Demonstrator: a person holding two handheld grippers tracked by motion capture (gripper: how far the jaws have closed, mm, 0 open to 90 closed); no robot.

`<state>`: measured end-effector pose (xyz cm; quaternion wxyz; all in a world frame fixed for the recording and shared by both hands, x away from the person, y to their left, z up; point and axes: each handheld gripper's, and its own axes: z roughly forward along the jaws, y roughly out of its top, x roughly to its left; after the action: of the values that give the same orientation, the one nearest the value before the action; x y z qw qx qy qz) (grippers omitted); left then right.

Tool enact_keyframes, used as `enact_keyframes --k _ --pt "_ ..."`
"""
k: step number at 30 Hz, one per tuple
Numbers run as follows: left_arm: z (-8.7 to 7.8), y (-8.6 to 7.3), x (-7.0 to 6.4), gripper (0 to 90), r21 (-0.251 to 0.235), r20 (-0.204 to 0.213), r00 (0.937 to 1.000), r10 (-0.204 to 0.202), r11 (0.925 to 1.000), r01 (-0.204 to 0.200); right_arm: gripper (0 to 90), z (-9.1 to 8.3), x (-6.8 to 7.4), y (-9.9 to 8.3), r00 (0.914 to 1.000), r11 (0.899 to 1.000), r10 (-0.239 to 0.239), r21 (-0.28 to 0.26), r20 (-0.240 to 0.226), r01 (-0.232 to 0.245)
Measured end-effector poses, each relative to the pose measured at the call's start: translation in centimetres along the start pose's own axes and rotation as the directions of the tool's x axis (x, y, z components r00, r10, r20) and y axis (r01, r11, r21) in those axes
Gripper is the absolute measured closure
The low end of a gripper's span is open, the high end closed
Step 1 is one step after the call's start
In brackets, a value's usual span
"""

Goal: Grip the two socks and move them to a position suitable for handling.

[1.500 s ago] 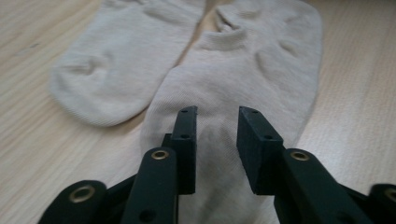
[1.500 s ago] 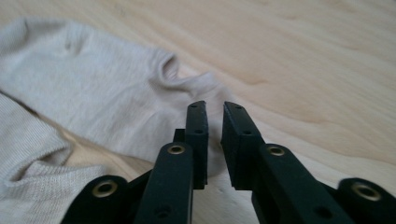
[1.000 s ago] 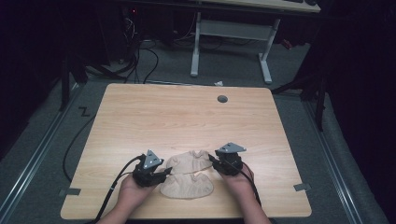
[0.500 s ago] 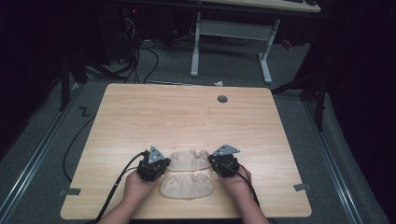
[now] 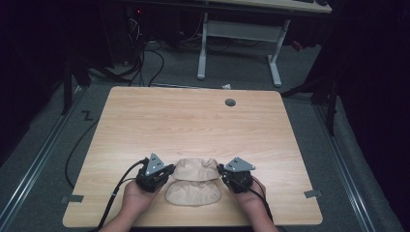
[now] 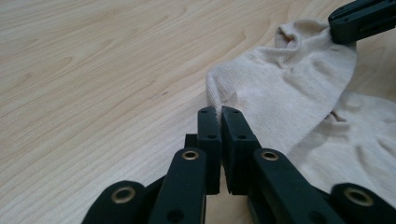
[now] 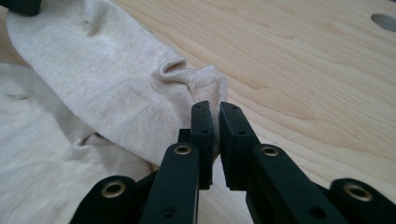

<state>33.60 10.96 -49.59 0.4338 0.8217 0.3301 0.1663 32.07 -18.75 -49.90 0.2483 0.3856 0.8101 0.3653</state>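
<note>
Two beige socks lie near the table's front edge. The upper sock (image 5: 196, 169) (image 6: 289, 88) (image 7: 107, 88) is stretched between both grippers, over the far edge of the lower sock (image 5: 193, 193) (image 6: 369, 140) (image 7: 37, 163). My left gripper (image 5: 169, 170) (image 6: 219, 135) is shut on the upper sock's left end. My right gripper (image 5: 221, 170) (image 7: 214, 130) is shut on its bunched right end, with fabric showing between the jaws. Each gripper's tip also shows at the far corner of the other's view.
The light wooden table (image 5: 193, 121) has a round grey cable hole (image 5: 230, 102) (image 7: 385, 21) near its far edge. A white desk frame (image 5: 239, 34) and cables stand on the dark floor beyond the table.
Both grippers shifted slightly, the right one nearer the person. The upper sock, bunched a second ago, now lies drawn out straighter between them.
</note>
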Motion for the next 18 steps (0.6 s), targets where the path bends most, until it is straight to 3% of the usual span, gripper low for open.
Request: enact_keyframes --k 5,18 --pt "-1.2 -0.2 -0.7 86.4 0.016 0.03 0.9995 -0.011 0.9998 0.011 84.5 -1.5 0.3 -0.1 0.9999 0.999 -0.012 -0.03 -0.012 0.011" --pt "-3.6 -2.2 -2.9 86.3 0.065 0.053 0.9983 0.022 0.9975 -0.026 84.5 -3.0 2.9 -1.7 0.9972 0.999 -0.036 0.003 -0.066 0.036"
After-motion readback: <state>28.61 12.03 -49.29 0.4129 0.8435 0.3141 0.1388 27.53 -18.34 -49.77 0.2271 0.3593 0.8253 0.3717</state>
